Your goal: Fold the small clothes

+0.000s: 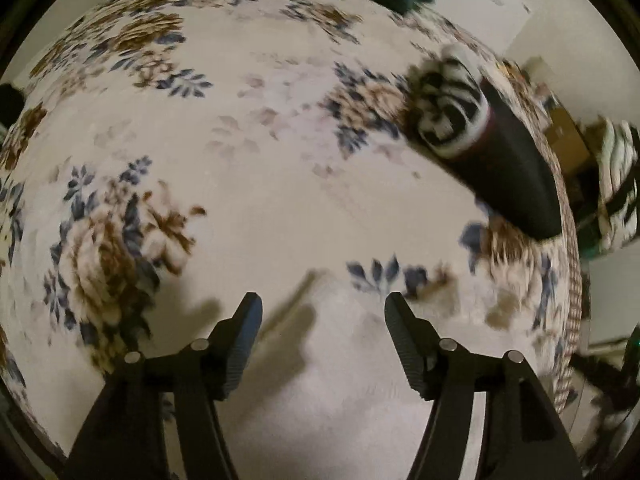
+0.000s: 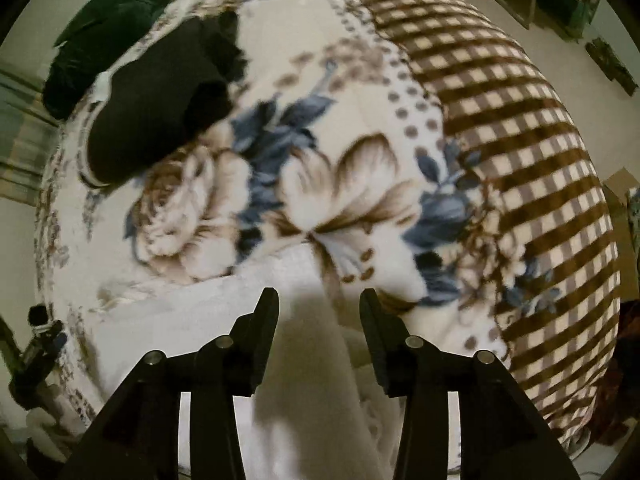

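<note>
Both tongs gape empty over a white cloth (image 2: 320, 400) on the floral blanket (image 1: 280, 120); black garment (image 2: 152, 112) at ten o'clock.

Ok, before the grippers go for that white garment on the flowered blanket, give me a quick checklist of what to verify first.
1. Left gripper open and holding nothing: ok.
2. Right gripper open, straddling a raised fold of the white garment: ok.
3. White garment lying flat: not ok, bunched under the right gripper.
4. Garment edge visible to the left gripper: cannot tell, blurred.
5. Black and white rolled item apart from the white garment: ok.
6. Black clothing on the floral blanket away from the working spot: ok.
</note>
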{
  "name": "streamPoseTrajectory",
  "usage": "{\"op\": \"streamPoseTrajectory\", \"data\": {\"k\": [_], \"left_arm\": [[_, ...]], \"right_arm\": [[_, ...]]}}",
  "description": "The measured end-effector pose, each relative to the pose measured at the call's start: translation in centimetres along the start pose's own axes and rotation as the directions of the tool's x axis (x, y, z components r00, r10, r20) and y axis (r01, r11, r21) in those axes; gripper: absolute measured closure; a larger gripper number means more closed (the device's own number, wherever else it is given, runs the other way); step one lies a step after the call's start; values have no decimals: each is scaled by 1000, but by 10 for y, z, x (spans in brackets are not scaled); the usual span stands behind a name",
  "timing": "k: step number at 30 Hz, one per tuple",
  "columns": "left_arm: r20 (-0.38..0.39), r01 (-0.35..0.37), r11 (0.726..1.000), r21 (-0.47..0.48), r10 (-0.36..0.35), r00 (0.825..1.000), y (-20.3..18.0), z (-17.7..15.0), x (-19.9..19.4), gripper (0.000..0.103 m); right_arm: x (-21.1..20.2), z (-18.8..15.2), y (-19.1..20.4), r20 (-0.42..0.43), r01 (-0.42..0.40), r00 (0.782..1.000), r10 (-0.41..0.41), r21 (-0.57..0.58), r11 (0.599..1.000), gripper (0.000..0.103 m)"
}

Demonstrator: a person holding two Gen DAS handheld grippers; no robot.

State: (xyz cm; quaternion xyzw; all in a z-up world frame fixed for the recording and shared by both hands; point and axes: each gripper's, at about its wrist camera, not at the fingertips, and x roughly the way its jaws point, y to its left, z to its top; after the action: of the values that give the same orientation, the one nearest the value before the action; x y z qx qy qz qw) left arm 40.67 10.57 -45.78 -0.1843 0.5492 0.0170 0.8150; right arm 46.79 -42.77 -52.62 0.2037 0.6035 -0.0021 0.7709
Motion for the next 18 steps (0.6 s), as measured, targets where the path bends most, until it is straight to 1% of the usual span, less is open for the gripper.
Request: {"op": "streamPoseTrajectory", "data": {"k": [1, 3, 4, 5, 6, 8, 9, 10, 11, 12, 13, 14, 15, 16, 17, 18], "left_arm": [[-14, -13, 999, 33, 13, 1000, -6, -4, 5, 41], [-37, -35, 997, 64, 37, 999, -12, -7, 16, 41], [-50, -35, 997, 73, 39, 998, -13, -7, 22, 41], [-63, -37, 996, 82, 42, 997, -13, -7, 29, 41], [-79, -56, 993, 100, 64, 995, -14, -7, 40, 41], [-119, -75, 989, 126, 90, 989, -15, -7, 58, 41], [-140, -89, 987, 134, 107, 984, -14, -7, 67, 41], [-143, -95, 986, 137, 114, 983, -14, -6, 70, 41], [-140, -98, 985, 140, 118, 983, -14, -5, 72, 41], [-136, -99, 985, 142, 119, 984, -14, -4, 71, 41], [-124, -99, 985, 140, 117, 985, -14, -2, 68, 41], [-114, -99, 986, 134, 115, 987, -13, 0, 64, 41], [-105, -96, 988, 124, 109, 988, -11, 1, 60, 41], [-97, -91, 990, 113, 102, 990, -9, 2, 55, 41], [-93, -89, 991, 104, 99, 991, -6, 4, 53, 41], [-93, -83, 992, 94, 92, 991, -4, 3, 52, 41]], "right_arm": [[-1, 0, 8, -8, -10, 1000, 10, -26, 1000, 58], [-2, 3, 25, -9, -16, 1000, 16, -87, 996, 58], [3, 4, 36, -12, -7, 1000, 5, -131, 991, 58], [10, 5, 45, -19, 12, 1000, -15, -160, 987, 55], [17, 4, 51, -33, 15, 999, -21, -179, 984, 53], [42, 6, 57, -99, 5, 995, -25, -201, 980, 53], [59, 6, 58, -149, 15, 988, -46, -202, 979, 55], [69, 5, 58, -172, 19, 984, -54, -203, 979, 64], [72, 5, 56, -154, 33, 986, -63, -195, 980, 97], [71, 5, 55, -139, 43, 988, -71, -195, 980, 96], [67, 6, 54, -128, 30, 990, -56, -192, 981, 96], [60, 7, 51, -117, -5, 993, -15, -174, 985, 96], [50, 9, 45, -110, -49, 993, 33, -146, 988, 93], [42, 10, 39, -106, -78, 992, 65, -117, 990, 89], [32, 11, 27, -97, -102, 991, 96, -68, 992, 76], [25, 11, 17, -81, -100, 992, 97, -34, 994, 64]]}}
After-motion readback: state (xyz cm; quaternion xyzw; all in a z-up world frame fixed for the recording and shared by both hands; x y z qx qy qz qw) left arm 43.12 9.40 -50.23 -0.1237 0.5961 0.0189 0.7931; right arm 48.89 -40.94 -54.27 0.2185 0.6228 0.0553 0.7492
